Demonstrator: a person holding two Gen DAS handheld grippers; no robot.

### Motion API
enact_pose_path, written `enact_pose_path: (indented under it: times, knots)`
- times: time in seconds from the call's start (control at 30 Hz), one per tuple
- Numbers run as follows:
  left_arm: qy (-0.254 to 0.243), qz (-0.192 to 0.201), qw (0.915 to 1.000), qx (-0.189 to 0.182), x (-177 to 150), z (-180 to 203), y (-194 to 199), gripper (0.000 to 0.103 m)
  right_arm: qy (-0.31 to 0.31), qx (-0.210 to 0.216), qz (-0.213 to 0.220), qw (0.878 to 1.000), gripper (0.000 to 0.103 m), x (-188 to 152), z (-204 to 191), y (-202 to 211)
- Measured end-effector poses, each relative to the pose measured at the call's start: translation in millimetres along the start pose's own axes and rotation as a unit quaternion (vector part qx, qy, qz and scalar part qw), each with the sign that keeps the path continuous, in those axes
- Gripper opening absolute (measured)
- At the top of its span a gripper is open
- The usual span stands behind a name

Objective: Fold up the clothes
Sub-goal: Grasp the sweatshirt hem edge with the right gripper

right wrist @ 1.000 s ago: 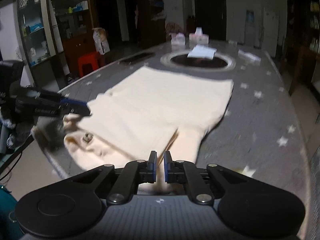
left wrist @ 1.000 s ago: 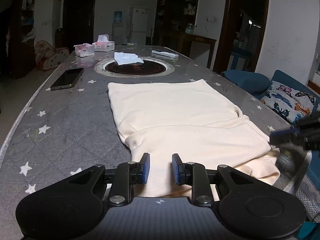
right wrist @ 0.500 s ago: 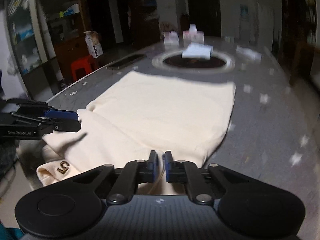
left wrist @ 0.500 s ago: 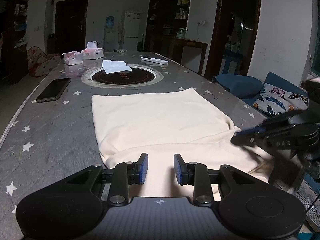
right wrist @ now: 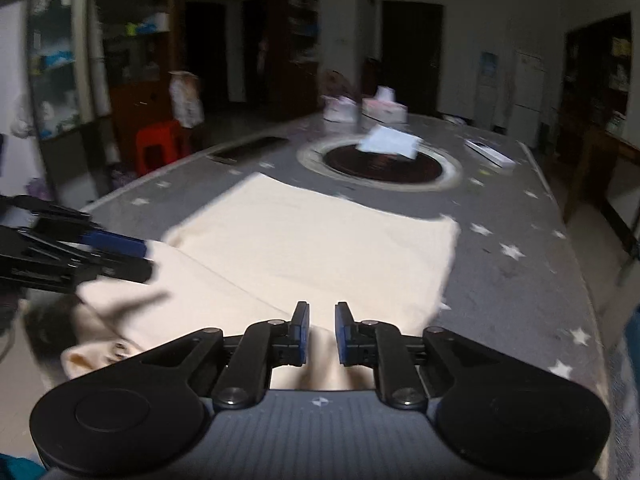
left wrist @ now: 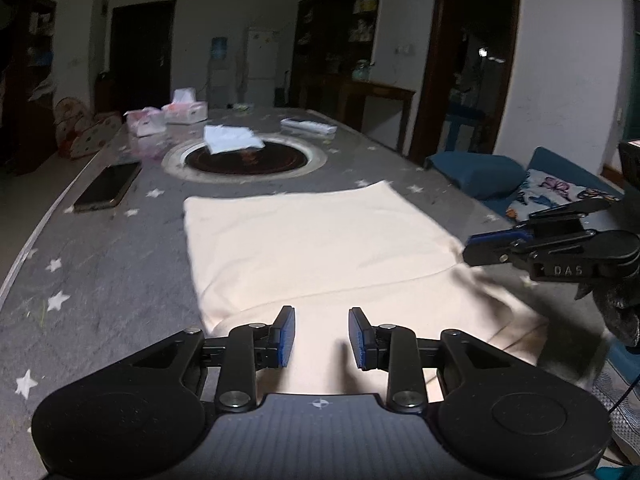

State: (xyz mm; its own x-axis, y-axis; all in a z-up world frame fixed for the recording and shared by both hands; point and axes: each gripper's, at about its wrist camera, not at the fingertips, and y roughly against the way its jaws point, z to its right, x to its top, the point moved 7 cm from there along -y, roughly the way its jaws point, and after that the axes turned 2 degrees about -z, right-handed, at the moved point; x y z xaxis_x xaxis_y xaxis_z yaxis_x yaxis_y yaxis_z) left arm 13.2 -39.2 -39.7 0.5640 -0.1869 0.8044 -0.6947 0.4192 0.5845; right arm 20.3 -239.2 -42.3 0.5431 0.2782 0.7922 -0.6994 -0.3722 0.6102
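Where folded, smooth cream cloth (left wrist: 320, 240)

A dim home dining room. A long grey star-patterned table (left wrist: 100, 264) carries tissue boxes (left wrist: 185, 109) at 11 o'clock; a white fridge (left wrist: 262, 66) and water dispenser (left wrist: 218, 68) stand at 12. A blue sofa with butterfly cushion (left wrist: 556, 190) sits at 2 o'clock.

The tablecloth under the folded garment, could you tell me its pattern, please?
Grey tablecloth with small white stars, clearest in the left wrist view.

Your grey starred table (left wrist: 100, 280) carries the cream garment (left wrist: 320, 248) near you; farther off lie a phone (left wrist: 108, 186), tissue boxes (left wrist: 186, 108) and a remote (left wrist: 308, 126).
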Motion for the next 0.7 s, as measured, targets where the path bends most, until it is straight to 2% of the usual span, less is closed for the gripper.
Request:
enact_pose_path:
  times: [0.07,0.17,0.23,0.3,0.37,0.5,0.7]
  knots:
    - [-0.005,-0.003,0.9999,-0.010,-2,7,-2,0.033,0.011,0.028,-0.003,1.000,0.014,-4,-13,0]
    - [-0.015,-0.019,0.9995,-0.022,-13,17,-8,0.033,0.020,0.046,-0.023,0.998,0.014,-20,-23,-6]
    - [-0.024,-0.029,0.9990,-0.024,-21,21,-9,0.033,0.022,0.047,-0.036,0.998,0.015,-31,-25,-7]
    - [-0.033,-0.028,0.9988,-0.021,-27,23,-8,0.036,0.030,0.045,-0.032,0.998,0.016,-36,-25,0]
    - [-0.036,-0.025,0.9989,-0.019,-28,24,-5,0.037,0.038,0.041,-0.025,0.998,0.022,-37,-27,8]
    - [-0.033,-0.024,0.9990,-0.017,-29,24,0,0.038,0.048,0.044,-0.027,0.998,0.023,-45,-33,13]
    - [-0.069,-0.018,0.9973,-0.019,-36,24,35,0.038,0.064,0.042,-0.031,0.997,0.023,-46,-34,22]
